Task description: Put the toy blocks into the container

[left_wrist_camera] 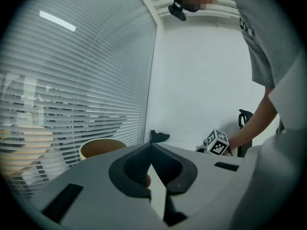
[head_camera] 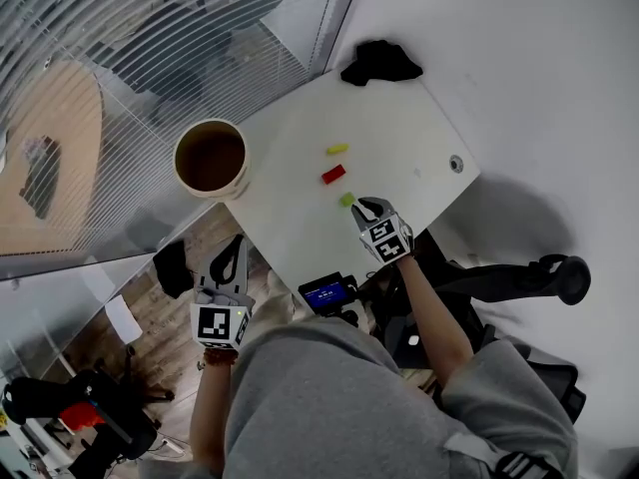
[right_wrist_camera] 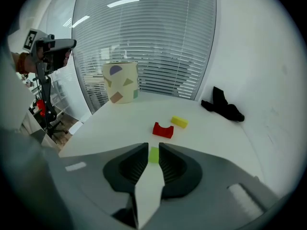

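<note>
As the green block (right_wrist_camera: 153, 155) lies well apart from the container (right_wrist_camera: 120, 82), between my right gripper's (right_wrist_camera: 153, 147) narrowly parted jaws, I should settle lower and centre it before squeezing. That gripper tilts steeply down; my left gripper (left_wrist_camera: 152, 150), jaws together and empty, hangs near the container, roughly level.
</note>
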{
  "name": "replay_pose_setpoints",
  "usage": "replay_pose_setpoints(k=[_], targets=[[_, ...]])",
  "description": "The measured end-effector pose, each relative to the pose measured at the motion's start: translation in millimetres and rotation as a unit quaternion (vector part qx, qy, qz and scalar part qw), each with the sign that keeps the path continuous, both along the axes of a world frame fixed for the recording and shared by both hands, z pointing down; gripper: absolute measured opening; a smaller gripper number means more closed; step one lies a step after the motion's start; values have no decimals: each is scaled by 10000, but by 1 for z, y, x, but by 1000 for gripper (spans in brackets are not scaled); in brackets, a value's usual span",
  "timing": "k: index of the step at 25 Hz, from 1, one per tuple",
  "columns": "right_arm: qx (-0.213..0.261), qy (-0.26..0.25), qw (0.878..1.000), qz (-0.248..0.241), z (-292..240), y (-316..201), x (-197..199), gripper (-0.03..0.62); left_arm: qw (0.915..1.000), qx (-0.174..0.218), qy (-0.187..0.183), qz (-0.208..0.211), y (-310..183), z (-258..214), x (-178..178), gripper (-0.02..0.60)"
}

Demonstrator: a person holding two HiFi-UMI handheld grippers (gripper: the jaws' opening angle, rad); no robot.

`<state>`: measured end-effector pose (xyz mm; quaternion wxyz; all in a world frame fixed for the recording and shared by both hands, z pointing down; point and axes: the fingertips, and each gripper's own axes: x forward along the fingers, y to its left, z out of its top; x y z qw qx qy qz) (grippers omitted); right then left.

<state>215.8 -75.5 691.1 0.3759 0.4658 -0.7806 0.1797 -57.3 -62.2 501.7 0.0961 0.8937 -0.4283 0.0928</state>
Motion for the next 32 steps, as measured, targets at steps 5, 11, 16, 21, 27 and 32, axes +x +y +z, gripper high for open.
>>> replay_pose_setpoints(k=[5, 11, 16, 21, 27, 32], targets=[[-191, 13, 9998, 15, 18, -3, -2, 96, 9999, -51, -43, -129, -1, 3, -9, 8], [-318, 60, 9994, 133, 31, -11, -3, 135, 9995, -12, -227, -208, 1, 4, -17, 8], [-535, 45, 9980, 323, 45, -11, 1, 167, 9994, -91, -227, -248, 4, 7, -20, 6], [-719, 4, 9966, 393, 62, -11, 5, 199, 9992, -89, -269, -289, 5, 8, -19, 6], [-760, -36, 9959, 484, 64, -15, -2, 199, 9989, -129, -265, -371, 5, 11, -24, 8], [-747, 43, 9955, 575, 64, -19, 1, 199, 9988, -108, -255, -410, 5, 7, -27, 8]])
